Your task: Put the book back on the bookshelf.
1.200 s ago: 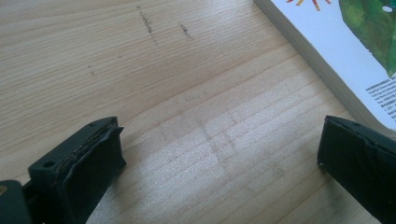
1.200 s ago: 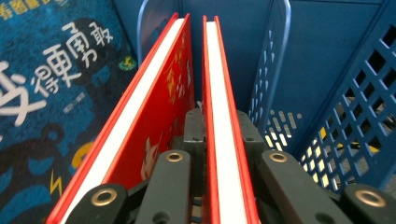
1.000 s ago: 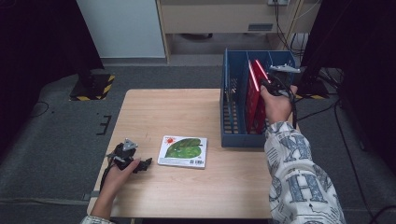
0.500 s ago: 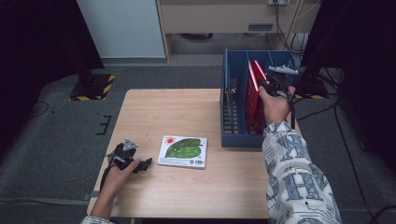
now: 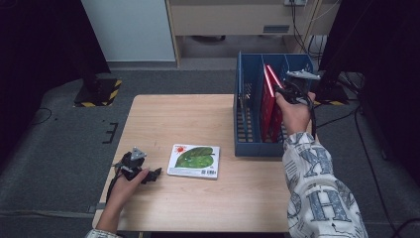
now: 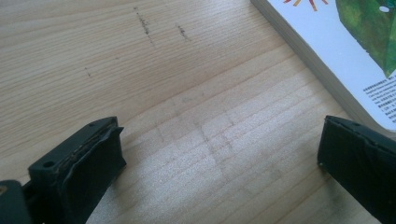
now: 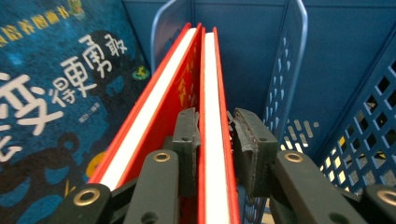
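A thin red-covered book stands upright in the blue rack, next to a second red book. My right gripper straddles the thin book's top edge. Its jaws have just been opening: the left pad lies against the cover and the right pad stands a little off it. In the high view my right gripper is over the red books. My left gripper rests open on the table, just left of a picture book with a green leaf cover. Between its fingers is bare wood, and the picture book's corner lies ahead.
A dark blue book with white lettering leans in the rack's left compartment. The rack's perforated wall rises close on the right. The rack stands at the table's right edge, with grey floor and cables beyond it.
The right hand has shifted only slightly at the rack. The left hand and the picture book have stayed where they were.
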Demonstrator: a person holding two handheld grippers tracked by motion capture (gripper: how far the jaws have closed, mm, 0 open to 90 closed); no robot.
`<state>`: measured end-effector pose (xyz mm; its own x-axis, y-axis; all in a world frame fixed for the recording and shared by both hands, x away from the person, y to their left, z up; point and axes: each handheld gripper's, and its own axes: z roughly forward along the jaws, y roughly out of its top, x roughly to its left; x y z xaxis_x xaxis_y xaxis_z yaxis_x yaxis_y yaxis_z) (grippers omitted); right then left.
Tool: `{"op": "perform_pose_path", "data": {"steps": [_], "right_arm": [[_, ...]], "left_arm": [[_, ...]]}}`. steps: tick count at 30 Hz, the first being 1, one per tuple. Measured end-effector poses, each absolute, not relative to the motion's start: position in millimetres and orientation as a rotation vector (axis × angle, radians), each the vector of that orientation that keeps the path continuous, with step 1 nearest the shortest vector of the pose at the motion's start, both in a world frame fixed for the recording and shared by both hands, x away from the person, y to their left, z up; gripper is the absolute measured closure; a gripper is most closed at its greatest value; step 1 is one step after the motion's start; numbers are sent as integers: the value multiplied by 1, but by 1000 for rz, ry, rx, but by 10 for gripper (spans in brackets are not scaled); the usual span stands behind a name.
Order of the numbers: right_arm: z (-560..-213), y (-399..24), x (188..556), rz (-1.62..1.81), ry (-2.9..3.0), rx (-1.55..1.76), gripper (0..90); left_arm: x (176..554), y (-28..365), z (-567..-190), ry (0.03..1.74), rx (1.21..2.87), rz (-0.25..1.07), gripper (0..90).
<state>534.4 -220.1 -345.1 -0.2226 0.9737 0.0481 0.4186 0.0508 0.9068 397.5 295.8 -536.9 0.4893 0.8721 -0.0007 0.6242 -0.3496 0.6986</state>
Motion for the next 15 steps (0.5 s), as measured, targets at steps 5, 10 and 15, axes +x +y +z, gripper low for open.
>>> {"op": "perform_pose_path", "data": {"steps": [5,10,15], "right_arm": [[-341,-222,528,1147,1718,1388,711],[-342,-223,519,1149,1735,1376,715],[-343,-224,508,1153,1742,1365,713]], "left_arm": [[398,296,-537,1225,2098,499,0],[398,296,-537,1221,2103,499,0],[398,295,-537,1220,2104,498,0]]}}
